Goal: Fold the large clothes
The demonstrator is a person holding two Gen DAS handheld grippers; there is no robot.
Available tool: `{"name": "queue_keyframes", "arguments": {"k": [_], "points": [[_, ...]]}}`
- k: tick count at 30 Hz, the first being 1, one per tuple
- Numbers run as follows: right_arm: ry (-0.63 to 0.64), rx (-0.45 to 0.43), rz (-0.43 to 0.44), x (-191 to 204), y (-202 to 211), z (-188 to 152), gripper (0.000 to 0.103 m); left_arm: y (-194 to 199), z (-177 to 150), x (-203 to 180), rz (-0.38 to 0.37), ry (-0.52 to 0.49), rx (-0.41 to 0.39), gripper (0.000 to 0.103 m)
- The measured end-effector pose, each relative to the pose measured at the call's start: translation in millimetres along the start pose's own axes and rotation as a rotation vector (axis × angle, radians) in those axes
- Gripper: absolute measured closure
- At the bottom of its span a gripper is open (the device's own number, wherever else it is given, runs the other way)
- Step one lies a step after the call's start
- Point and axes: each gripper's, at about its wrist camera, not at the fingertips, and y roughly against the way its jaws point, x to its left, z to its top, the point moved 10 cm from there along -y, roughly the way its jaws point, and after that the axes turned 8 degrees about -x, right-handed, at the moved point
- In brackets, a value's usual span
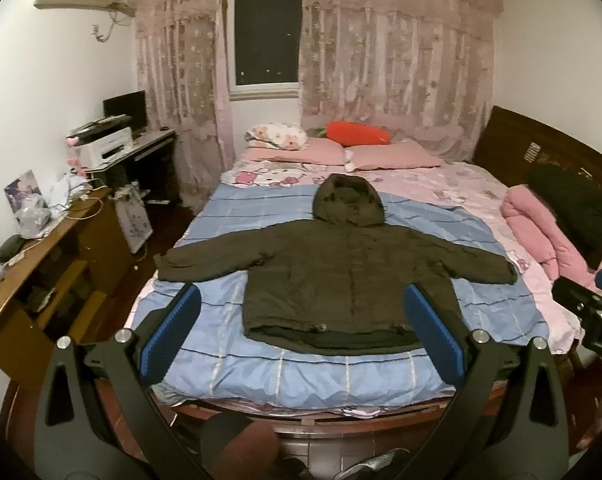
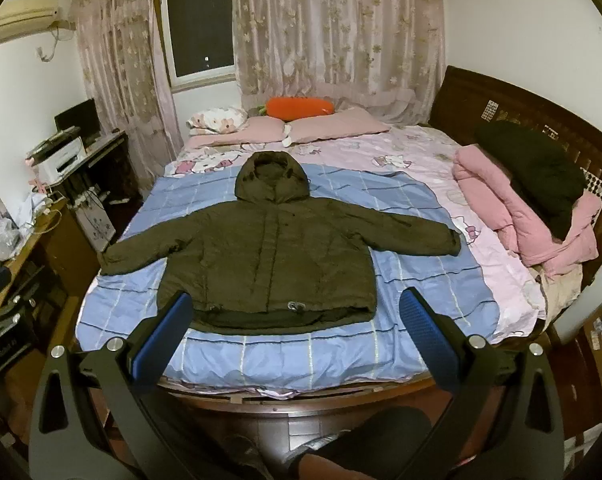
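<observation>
- Bedroom setting: a wide bed (image 1: 261,376) fills the middle of both views, covered by a blue checked sheet (image 1: 309,372) over pink cartoon bedding, with lace curtains (image 1: 397,60) across the top.
- Centre of frame, a dark olive hooded jacket (image 1: 341,276) lies flat, front up, sleeves stretched left and right and hood pointing up-frame; spread like this, it looks ready for folding, which has not begun.
- Left gripper (image 1: 301,320), at lower centre of its view, hangs above the bed's near edge, jaws wide apart, holding nothing.
- Right gripper (image 2: 297,320) likewise, fully spread and empty, short of the hem.
- Pink bundle (image 2: 517,220) and dark garment (image 2: 541,176) sit at right; desk (image 1: 41,256) at left.
</observation>
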Motion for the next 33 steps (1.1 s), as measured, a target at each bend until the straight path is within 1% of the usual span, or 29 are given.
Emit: {"name": "queue_keyframes", "arguments": {"k": [3,6,10,12,14,16,18,19,21,22,23,24,25,26,27,29,30,31,33], "points": [[0.002,-0.001,-0.001,2.5,0.3,-1.2,0.001,-0.5,-2.5,1.6,0.020,-0.025,-0.005,0.002],[0.002,0.000,-0.004,2.7,-0.7,-2.2,0.001,0.6,-3.6,-2.3,0.004,-0.040,-0.010,0.002],[0.003,0.002,-0.002,5.4,-2.2,-5.7,0.001,5.8,-2.7,-1.1,-0.077,0.015,0.000,0.002],[-0.017,-0.012,-0.006,0.1,-0.4,-2.2,0.001,7.4,4.0,0.7,-0.079,0.020,0.000,0.002],[-0.020,-0.017,-0.003,-5.8,-0.2,4.9,0.001,9.3,20.5,7.8,-0.068,0.042,-0.021,0.002],[-0.032,-0.037,0.001,-14.6,5.2,19.0,0.001,13.0,38.7,13.0,-0.069,0.068,-0.059,0.002],[-0.050,-0.092,0.004,-20.8,14.5,32.6,0.001,21.2,61.4,17.7,-0.109,0.131,-0.129,0.002],[-0.058,-0.122,0.004,-22.9,19.2,38.7,0.001,26.8,73.3,21.1,-0.158,0.198,-0.183,0.002],[-0.089,-0.164,0.023,-27.5,24.7,47.2,0.001,31.4,81.3,25.0,-0.207,0.293,-0.232,0.002],[-0.108,-0.196,0.046,-28.9,26.0,50.1,0.001,31.0,79.1,26.6,-0.200,0.302,-0.231,0.002],[-0.126,-0.236,0.087,-28.8,26.5,52.9,0.001,27.1,77.0,23.1,-0.178,0.274,-0.214,0.002],[-0.136,-0.267,0.150,-27.6,26.9,54.5,0.001,23.4,71.7,21.9,-0.157,0.251,-0.196,0.002],[-0.139,-0.278,0.228,-23.1,25.9,54.0,0.001,17.1,62.1,22.6,-0.115,0.225,-0.177,0.002],[-0.148,-0.254,0.266,-21.4,20.8,47.0,0.001,10.7,56.3,21.6,-0.089,0.200,-0.158,0.002],[-0.144,-0.226,0.257,-22.3,15.6,42.3,0.001,3.2,47.5,22.9,-0.069,0.180,-0.131,0.002],[-0.144,-0.207,0.236,-27.4,7.6,33.1,0.001,-17.0,25.7,25.8,-0.039,0.139,-0.039,0.002],[-0.153,-0.202,0.225,-29.4,5.3,31.0,0.001,-24.7,18.9,28.1,-0.037,0.118,-0.026,0.002],[-0.164,-0.196,0.219,-32.1,2.3,28.3,0.001,-31.7,10.4,31.3,-0.019,0.096,-0.026,0.002],[-0.166,-0.197,0.211,-34.6,-1.5,25.3,0.001,-40.9,-1.1,41.1,-0.028,0.120,-0.025,0.002]]}}
